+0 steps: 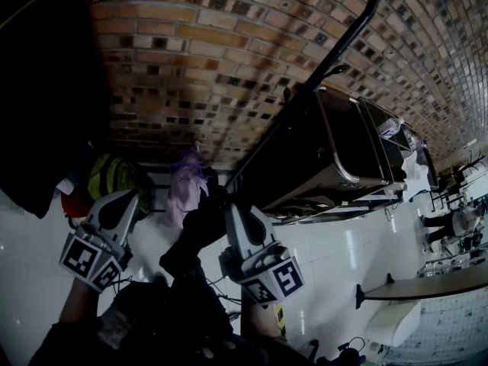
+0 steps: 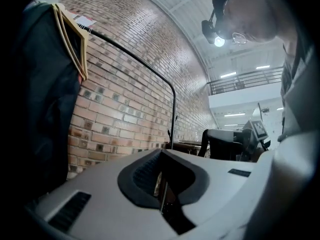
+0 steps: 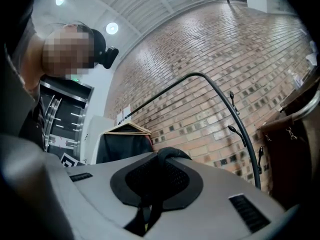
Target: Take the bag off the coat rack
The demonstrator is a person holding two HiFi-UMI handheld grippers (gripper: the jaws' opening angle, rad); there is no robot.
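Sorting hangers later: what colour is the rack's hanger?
Pale tan wood; the hanger shows best in left gripper view.

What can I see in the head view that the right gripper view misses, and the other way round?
Only the head view: a purple garment, a yellow-green bundle and the white floor. Only the right gripper view: ceiling lights and the head camera itself. Both: the brick wall, the rack's black pole, and the right claw shut on a black strap.
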